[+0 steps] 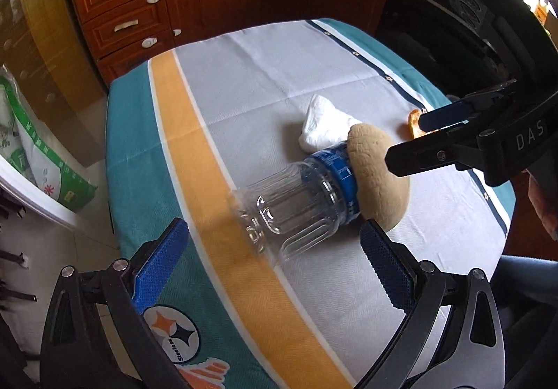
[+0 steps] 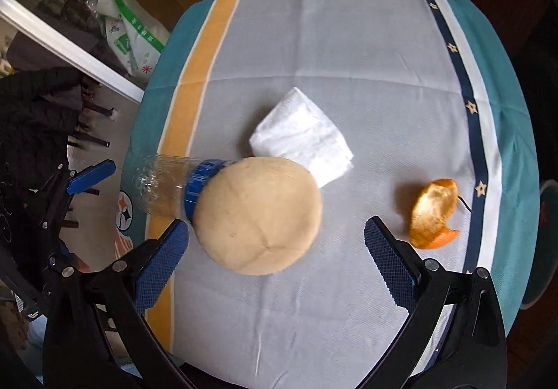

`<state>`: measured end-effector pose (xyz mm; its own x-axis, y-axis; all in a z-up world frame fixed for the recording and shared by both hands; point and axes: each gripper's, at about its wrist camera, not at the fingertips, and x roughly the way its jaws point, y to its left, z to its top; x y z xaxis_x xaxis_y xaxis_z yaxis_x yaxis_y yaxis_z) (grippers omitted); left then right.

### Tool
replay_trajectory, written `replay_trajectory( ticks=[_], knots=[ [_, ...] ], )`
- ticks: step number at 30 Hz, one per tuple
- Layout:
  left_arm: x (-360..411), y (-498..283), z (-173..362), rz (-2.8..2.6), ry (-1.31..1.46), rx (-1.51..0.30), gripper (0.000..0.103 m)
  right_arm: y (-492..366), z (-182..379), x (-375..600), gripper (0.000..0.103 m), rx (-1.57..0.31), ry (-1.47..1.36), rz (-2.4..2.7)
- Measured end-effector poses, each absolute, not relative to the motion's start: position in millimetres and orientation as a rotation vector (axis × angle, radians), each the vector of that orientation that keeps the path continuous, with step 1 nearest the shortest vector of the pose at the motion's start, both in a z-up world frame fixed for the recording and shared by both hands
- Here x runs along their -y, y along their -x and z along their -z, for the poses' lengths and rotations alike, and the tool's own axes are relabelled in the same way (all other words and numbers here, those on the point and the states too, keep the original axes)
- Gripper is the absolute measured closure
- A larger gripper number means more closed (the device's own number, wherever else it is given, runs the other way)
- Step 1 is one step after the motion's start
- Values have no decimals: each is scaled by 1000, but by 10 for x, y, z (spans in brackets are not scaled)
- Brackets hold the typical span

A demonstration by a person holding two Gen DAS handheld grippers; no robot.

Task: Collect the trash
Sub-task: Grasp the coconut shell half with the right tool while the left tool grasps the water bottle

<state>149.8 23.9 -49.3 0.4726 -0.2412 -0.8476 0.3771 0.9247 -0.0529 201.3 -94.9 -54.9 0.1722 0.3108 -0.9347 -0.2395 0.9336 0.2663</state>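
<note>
My left claw (image 1: 273, 249) was spread wide and held nothing, its blue pads on either side of the base of a clear bottle (image 1: 296, 200) lying on the striped tablecloth (image 1: 265, 75). My right claw (image 2: 275, 242) was open and empty too, just above a round bun (image 2: 258, 214) touching the bottle's top end. Behind the bun lay a white napkin (image 2: 303, 137), its corner under the bun. An orange peel (image 2: 434, 211) sat apart, to the right.

Clear bottle (image 1: 300, 207) on its side against tan bun (image 1: 376, 172), beside white napkin (image 1: 324, 125)
</note>
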Motion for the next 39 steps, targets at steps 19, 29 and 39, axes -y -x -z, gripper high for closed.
replay_trajectory(
  ticks=[19,29,39],
  knots=[
    [-201,-1582,703,393,-123,-1039,4,-1997,792,982,6,-1380,-35,-315],
    [-11,-1590,675,402,-188,-1047,4,-1837,798,1482,6,-1330,-144,-303],
    [398,-1517,835,456,-392,-1094,4,-1808,692,1937,28,-1247,-275,-287]
  ],
)
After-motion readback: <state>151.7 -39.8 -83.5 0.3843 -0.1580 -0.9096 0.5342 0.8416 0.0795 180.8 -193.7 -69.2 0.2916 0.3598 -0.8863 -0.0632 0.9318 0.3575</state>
